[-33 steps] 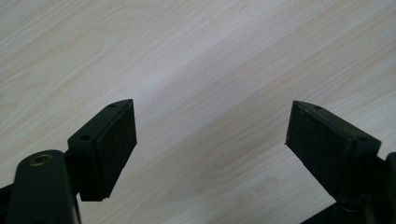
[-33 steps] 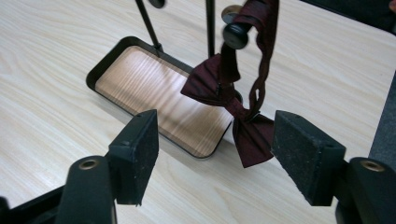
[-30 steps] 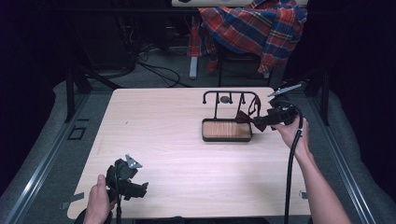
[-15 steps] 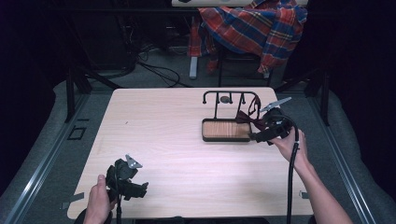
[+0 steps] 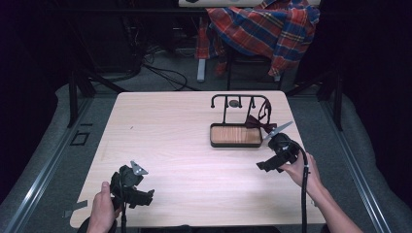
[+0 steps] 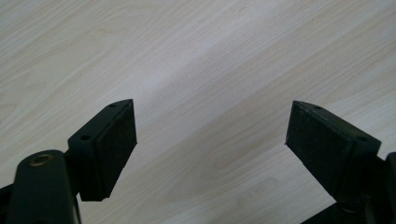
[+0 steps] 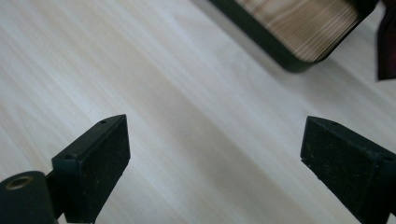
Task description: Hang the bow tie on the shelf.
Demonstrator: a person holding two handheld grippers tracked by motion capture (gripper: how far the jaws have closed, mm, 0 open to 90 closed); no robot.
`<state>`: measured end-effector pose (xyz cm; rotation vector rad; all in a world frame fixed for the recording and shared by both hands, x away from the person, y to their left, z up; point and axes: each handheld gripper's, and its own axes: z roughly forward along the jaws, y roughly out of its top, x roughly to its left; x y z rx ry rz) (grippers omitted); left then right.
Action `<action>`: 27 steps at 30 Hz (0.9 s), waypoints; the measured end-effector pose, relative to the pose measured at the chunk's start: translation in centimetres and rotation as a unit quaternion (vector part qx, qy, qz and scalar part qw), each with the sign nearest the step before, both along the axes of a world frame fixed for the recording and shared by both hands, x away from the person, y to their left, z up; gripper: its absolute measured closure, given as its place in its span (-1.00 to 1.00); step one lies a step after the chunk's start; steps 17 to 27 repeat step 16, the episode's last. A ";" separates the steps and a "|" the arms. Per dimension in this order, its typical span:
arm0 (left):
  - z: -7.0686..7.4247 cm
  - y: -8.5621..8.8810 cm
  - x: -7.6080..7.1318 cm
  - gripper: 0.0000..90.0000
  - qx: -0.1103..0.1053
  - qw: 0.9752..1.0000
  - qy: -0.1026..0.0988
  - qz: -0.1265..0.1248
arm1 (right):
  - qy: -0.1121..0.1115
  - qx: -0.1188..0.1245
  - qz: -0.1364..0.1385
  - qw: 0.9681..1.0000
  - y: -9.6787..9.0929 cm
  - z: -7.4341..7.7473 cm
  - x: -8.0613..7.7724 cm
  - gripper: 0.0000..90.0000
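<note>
A black wire stand (image 5: 238,99) rises from a wood-lined tray (image 5: 235,144) on the pale table (image 5: 184,145). A dark red bow tie (image 5: 257,125) hangs from the stand's right end, by the tray's right corner. My right gripper (image 5: 265,164) hovers just in front of the tray's right end. Its jaws have just been opening and nothing is between them. The right gripper view has this gripper (image 7: 212,135) open over bare wood, with the tray's corner (image 7: 280,53) and a bit of the bow tie (image 7: 386,42) beyond. My left gripper (image 5: 138,191) (image 6: 210,116) rests open at the near left.
A small dark round thing (image 5: 234,103) hangs from the stand's rail. Behind the table a plaid shirt (image 5: 262,29) is draped over a chair, and cables (image 5: 160,73) lie on the floor. The table's right edge runs close to my right hand (image 5: 301,172).
My right gripper has drawn back from the bow tie at the stand toward the near edge and lower, leaving the bow tie hanging. The left gripper has stayed put.
</note>
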<state>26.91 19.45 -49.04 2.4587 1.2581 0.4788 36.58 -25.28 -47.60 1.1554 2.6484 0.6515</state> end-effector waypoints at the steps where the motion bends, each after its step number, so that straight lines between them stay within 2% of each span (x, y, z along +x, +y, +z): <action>1: 0.0 0.0 0.0 -0.63 0.000 1.000 0.000 0.001 | 0.005 -0.005 0.001 1.000 0.0 -0.3 -0.3 -0.82; 2: 0.0 0.0 0.0 -0.63 0.000 1.000 0.000 0.001 | 0.005 -0.005 0.001 1.000 0.0 -0.3 -0.3 -0.82; 5: 0.0 0.0 0.0 -0.63 0.000 1.000 0.000 0.002 | 0.026 -0.018 0.012 0.999 -0.2 -1.6 -1.6 -0.83; 9: 0.0 -0.1 0.0 -0.63 0.001 1.000 -0.001 0.002 | 0.036 -0.020 0.011 0.999 -0.4 -2.2 -2.4 -0.79; 10: 0.0 -0.1 0.0 -0.63 0.001 1.000 -0.001 0.002 | 0.034 -0.029 0.013 0.999 -0.6 -2.2 -2.5 -0.73; 14: 0.0 -0.1 0.0 -0.63 0.001 1.000 -0.001 0.003 | 0.036 -0.036 0.012 0.999 -0.8 -2.2 -2.3 -0.65; 27: 0.0 -0.1 0.0 -0.63 0.001 1.000 -0.001 0.003 | 0.036 -0.032 0.010 0.999 -0.8 -2.3 -2.3 -0.64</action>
